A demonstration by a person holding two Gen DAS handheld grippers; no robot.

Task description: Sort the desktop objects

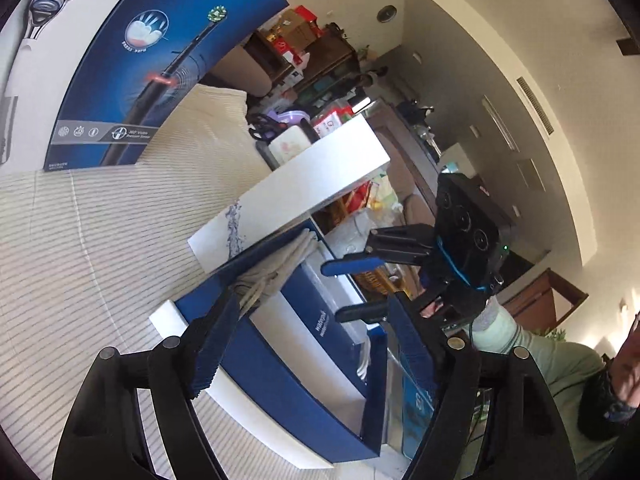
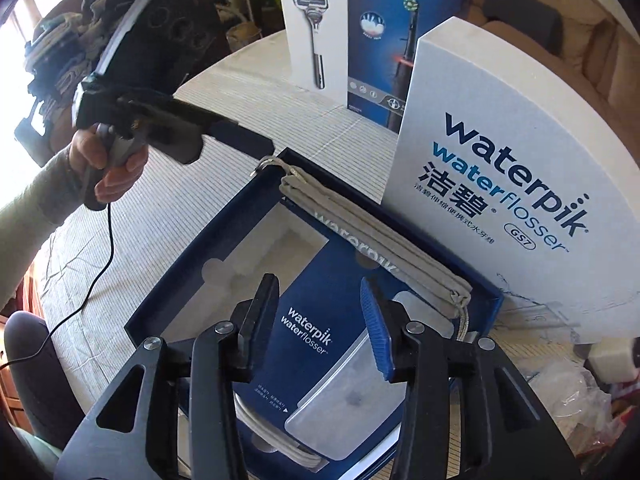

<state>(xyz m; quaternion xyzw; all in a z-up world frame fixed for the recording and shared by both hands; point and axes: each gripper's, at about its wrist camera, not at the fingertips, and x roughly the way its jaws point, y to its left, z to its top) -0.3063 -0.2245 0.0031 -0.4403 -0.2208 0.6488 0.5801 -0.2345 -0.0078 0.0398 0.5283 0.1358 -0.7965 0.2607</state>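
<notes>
Round tabletop (image 2: 168,216) covered in a pale cloth with thin grey stripes. Behind it, a cluttered room: cream walls and ceiling, dark wooden shelves stacked with boxes.

Standing upright at the far side of the tabletop: tall white Gillette razor carton (image 2: 314,24) and, touching its side, dark blue Oral-B toothbrush carton (image 2: 378,40).

Nearer, lying flat: open dark blue Waterpik box tray (image 2: 168,280), with a white moulded insert (image 2: 248,248), a blue printed card and a clear plastic packet (image 2: 340,400) inside. Propped upright against the tray's far edge: white Waterpik box lid (image 2: 492,184).

Draped along the tray's far rim, partly inside it: folded grey fabric drawstring pouch (image 2: 372,232).

Left hand-held gripper (image 2: 244,142), gripped by a hand in a pale green sleeve, tip just beside the corded end of the pouch; fingers well apart, nothing pressed between them, pouch beside the left finger (image 1: 212,344) in the left wrist view.

Right hand-held gripper (image 2: 320,320) pointing steeply down over the tray, above the blue card and the plastic packet; fingers partly apart, empty, the pouch just beyond the fingertips.
</notes>
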